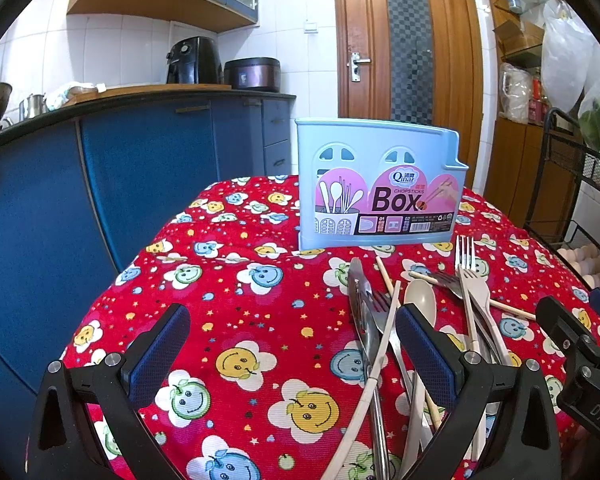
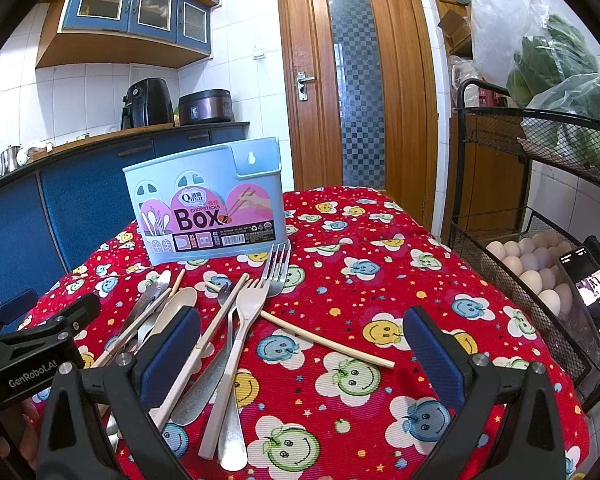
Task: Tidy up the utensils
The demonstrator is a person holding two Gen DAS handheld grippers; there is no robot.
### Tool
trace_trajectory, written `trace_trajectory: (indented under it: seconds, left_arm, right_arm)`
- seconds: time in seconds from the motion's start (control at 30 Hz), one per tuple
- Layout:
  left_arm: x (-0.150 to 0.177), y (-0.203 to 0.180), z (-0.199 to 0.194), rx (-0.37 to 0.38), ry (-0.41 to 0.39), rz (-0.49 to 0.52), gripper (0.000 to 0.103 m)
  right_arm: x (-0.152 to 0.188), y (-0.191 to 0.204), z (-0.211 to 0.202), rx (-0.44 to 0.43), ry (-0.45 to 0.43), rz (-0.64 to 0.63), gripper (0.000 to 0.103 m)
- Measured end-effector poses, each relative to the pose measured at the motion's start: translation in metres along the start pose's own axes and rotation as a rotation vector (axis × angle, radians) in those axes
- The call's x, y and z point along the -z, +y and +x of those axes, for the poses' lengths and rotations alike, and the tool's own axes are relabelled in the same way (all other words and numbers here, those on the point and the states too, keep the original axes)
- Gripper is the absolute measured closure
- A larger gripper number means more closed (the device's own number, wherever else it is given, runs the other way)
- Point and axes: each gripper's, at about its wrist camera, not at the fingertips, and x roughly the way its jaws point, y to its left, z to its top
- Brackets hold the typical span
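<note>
While both tongs hang above the red smiley-print cloth, nothing is gripped.

Left tongs: jaws spread wide and empty, low over the cloth, with the blue pad of one finger right over the pile's left part.

Right tongs: also wide apart and holding nothing; one blue pad sits over the pile, the other over bare cloth to the right.

Counter: covered by the red cloth with smiling flower faces; it carries the box and all the cutlery.

Chopsticks box: pale blue plastic, upright at the far side of the counter, its pink "Box" label facing the cameras, just behind the pile.

Utensil pile: loose and crossed over itself in front of the box.

Metal fork: tines pointing at the box, nearly touching its base.

Beige fork: lies over the metal cutlery, handle towards the camera.

Beige spoon: bowl up, in the middle of the pile.

Chopsticks: one lies apart to the right of the pile, on bare cloth; others cross through the heap.

Rack: black wire, right of the counter, holding eggs.
</note>
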Motion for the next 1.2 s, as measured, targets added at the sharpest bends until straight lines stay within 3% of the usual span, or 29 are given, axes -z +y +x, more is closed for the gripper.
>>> trace_trajectory:
  seconds: [0.37,0.6,0.73,0.83,0.97,1.07,1.2]
  left_arm:
    - [-0.008,-0.001,0.005,0.009,0.019,0.032,0.001]
    - [-0.009,0.006,0.018,0.021,0.11,0.034,0.001]
    - [-0.007,0.009,0.027,0.085,0.172,0.001,0.001]
    - [-0.006,0.004,0.03,0.103,0.19,0.022,0.011]
    - [-0.004,-0.006,0.033,0.129,0.229,0.074,0.036]
    - [-0.003,-0.009,0.034,0.172,0.261,0.087,0.049]
    - [-0.003,-0.013,0.031,0.219,0.279,0.112,0.054]
  right_arm:
    - [-0.007,-0.008,0.02,-0.055,0.163,0.035,0.0]
    - [-0.011,-0.008,0.021,-0.074,0.205,0.007,0.0]
    - [-0.014,-0.009,0.021,-0.092,0.225,0.005,0.013]
    - [-0.014,-0.011,0.024,-0.118,0.251,0.012,0.018]
    - [-0.013,-0.014,0.026,-0.136,0.275,0.02,0.024]
    - [-0.012,-0.017,0.028,-0.156,0.292,0.029,0.03]
    - [-0.013,-0.019,0.028,-0.171,0.301,0.036,0.032]
